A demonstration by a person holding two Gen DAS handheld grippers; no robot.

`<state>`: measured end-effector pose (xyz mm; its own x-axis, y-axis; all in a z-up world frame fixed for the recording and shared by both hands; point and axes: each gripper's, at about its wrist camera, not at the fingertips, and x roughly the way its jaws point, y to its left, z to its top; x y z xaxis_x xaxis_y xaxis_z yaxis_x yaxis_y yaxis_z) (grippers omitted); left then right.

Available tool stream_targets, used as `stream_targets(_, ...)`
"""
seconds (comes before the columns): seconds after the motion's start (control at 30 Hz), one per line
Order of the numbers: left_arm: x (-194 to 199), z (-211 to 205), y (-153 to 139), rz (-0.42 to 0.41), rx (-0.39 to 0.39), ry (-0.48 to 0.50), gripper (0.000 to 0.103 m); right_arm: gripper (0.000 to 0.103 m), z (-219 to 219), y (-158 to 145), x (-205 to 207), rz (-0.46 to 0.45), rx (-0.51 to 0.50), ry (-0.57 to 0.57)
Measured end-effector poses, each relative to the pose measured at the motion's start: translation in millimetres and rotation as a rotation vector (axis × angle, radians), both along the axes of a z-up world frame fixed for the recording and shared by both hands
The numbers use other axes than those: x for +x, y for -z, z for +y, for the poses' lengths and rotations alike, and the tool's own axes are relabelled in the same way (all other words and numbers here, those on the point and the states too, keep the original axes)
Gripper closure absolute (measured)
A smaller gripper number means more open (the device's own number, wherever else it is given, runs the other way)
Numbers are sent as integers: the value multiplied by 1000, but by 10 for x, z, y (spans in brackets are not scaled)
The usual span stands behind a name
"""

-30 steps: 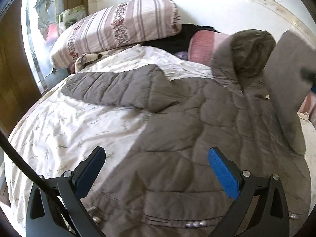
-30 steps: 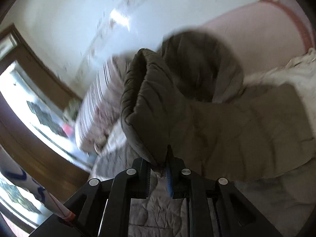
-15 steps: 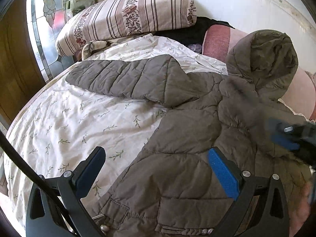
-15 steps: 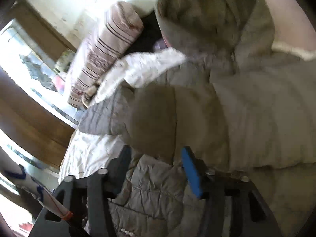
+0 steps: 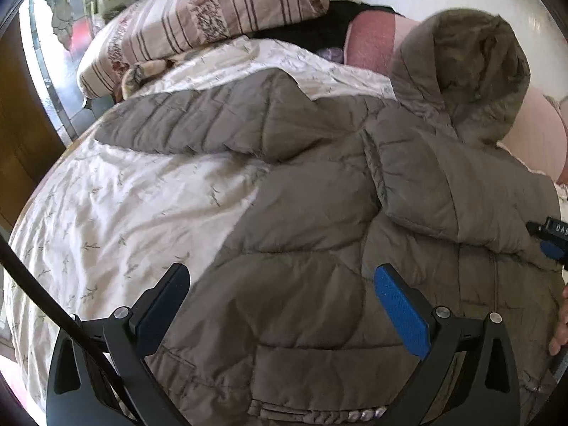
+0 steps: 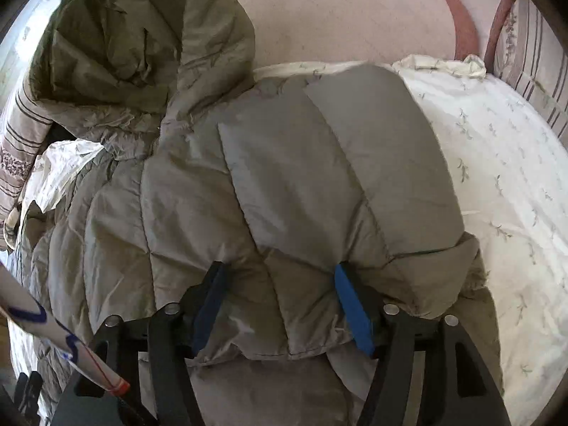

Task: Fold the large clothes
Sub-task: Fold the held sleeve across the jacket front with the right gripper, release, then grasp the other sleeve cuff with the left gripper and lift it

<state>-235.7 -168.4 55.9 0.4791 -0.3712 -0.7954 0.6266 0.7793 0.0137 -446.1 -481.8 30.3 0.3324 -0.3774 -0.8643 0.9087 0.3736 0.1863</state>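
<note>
A grey-brown quilted hooded jacket (image 5: pixel 319 220) lies on the bed. Its left sleeve (image 5: pixel 198 120) stretches out to the left. Its right sleeve (image 5: pixel 461 191) is folded in over the body. The hood (image 5: pixel 475 71) rests against a pink cushion. My left gripper (image 5: pixel 280 305) is open and empty, hovering above the jacket's hem. In the right wrist view the folded sleeve (image 6: pixel 337 177) lies over the jacket, and my right gripper (image 6: pixel 280 298) is open with the sleeve's cuff end lying between its fingers. The right gripper's tip also shows in the left wrist view (image 5: pixel 552 238).
A white floral bedsheet (image 5: pixel 124 206) covers the bed. A striped pillow (image 5: pixel 198 21) and a pink cushion (image 6: pixel 337 14) lie at the head. A window and wooden frame stand at the left. A white rod with blue marks (image 6: pixel 53 340) crosses the right wrist view's lower left.
My right gripper carried the right sleeve over the jacket's body, laid it down and opened. My left gripper stayed open near the hem.
</note>
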Motion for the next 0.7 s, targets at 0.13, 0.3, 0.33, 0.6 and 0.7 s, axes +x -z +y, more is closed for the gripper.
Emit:
stream_targets(0.13, -3, 18, -14, -6, -7, -5, 0, 31, 361, -360, 175, -89, -102, -56)
stream_targets(0.3, 52, 67, -29, 4, -17, -25, 0, 30, 885, -372, 750, -153, -84, -265)
stream_targets(0.33, 70, 77, -29, 8, -18, -29, 0, 29, 950, -322, 851, -137, -76, -286)
stream_targets(0.6, 277, 167, -65, 39, -38, -48, 0, 20, 1199, -93, 1125, 13, -30, -333)
stream_targets(0.7, 376, 201, -88, 35, -43, -60, 0, 20, 1456, -334, 743, -66, -36, -321)
